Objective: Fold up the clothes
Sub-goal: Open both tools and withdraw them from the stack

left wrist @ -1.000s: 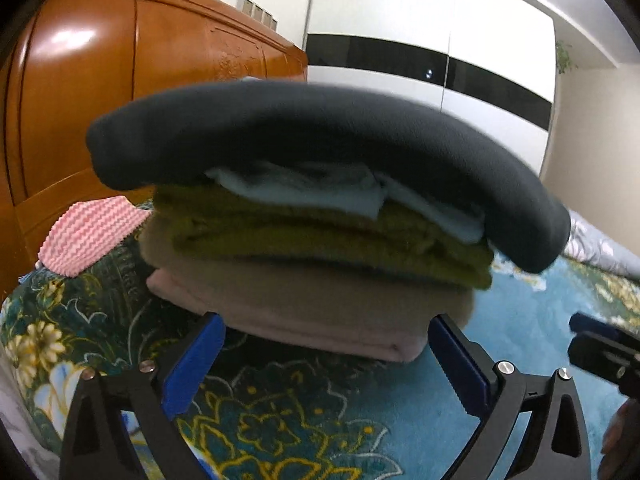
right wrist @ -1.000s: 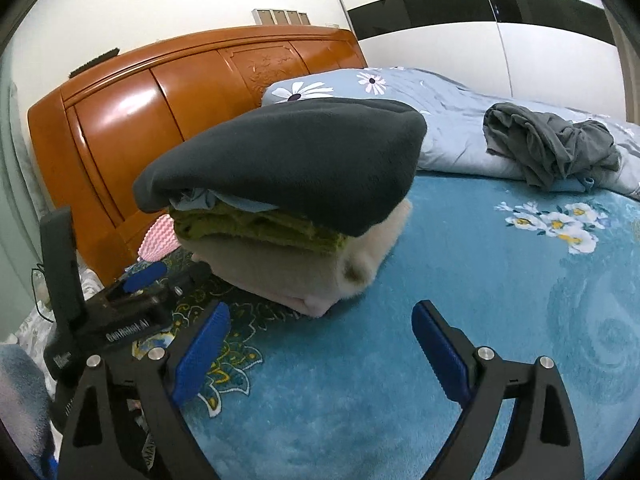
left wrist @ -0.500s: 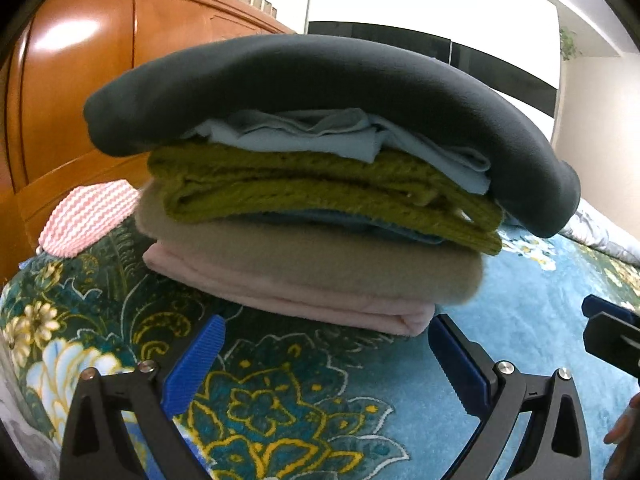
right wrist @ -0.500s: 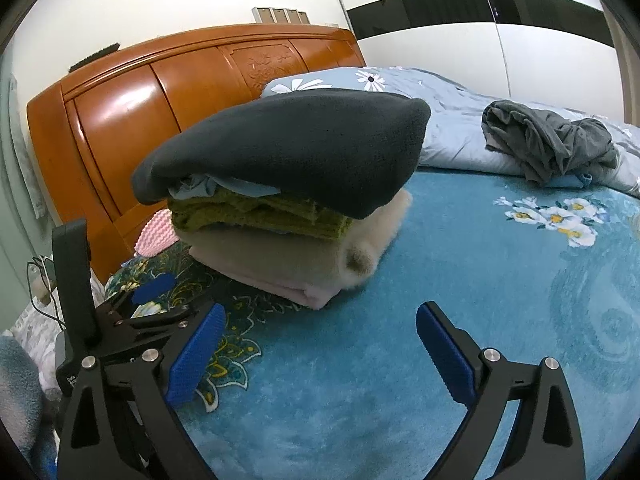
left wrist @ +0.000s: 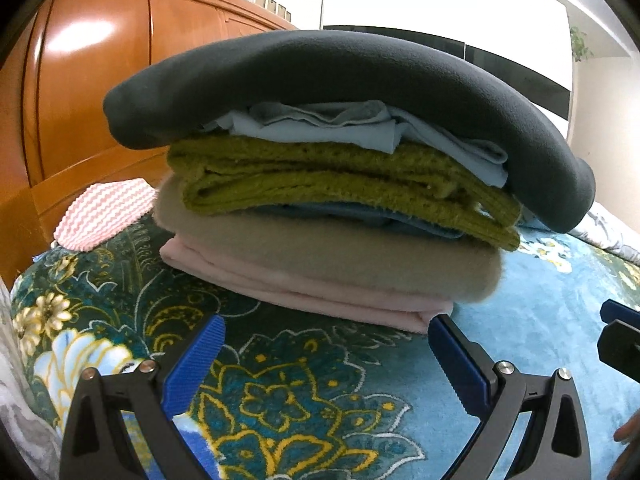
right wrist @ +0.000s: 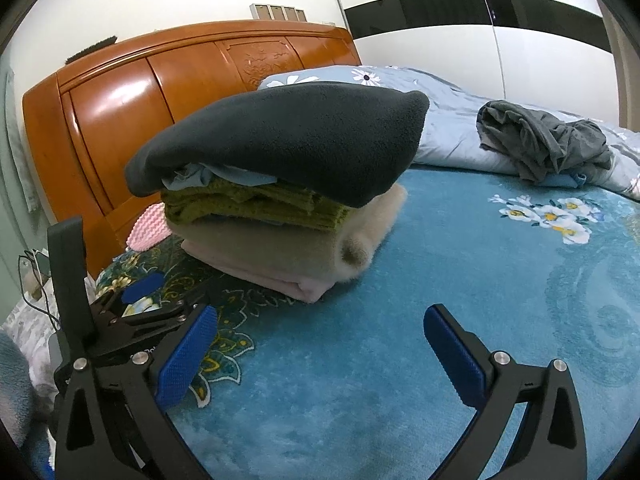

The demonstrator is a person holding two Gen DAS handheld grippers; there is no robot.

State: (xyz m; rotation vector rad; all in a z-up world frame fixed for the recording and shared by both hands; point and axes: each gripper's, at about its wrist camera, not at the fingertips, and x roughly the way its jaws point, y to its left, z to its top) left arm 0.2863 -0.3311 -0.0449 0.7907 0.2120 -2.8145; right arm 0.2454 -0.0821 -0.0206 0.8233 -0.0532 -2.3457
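Note:
A stack of folded clothes (left wrist: 332, 216) sits on the bed's blue floral blanket (left wrist: 280, 392): a dark grey fleece (left wrist: 340, 76) on top, then light blue, olive knit (left wrist: 320, 184), beige and pink layers. The stack also shows in the right wrist view (right wrist: 280, 184). My left gripper (left wrist: 326, 356) is open and empty just in front of the stack. My right gripper (right wrist: 320, 344) is open and empty, farther back on the blanket (right wrist: 440, 280). A crumpled grey garment (right wrist: 544, 144) lies unfolded on the pale duvet behind.
An orange wooden headboard (right wrist: 160, 92) stands behind the stack. A pink-and-white zigzag cloth (left wrist: 104, 212) lies left of it. A pale floral duvet (right wrist: 452, 120) is bunched at the back. White wardrobe doors (right wrist: 480, 40) stand beyond. The left gripper shows at the right view's lower left (right wrist: 136, 308).
Both grippers have pulled back a little and lowered. The stack has settled and now sits still on the blanket. Both grippers stay open.

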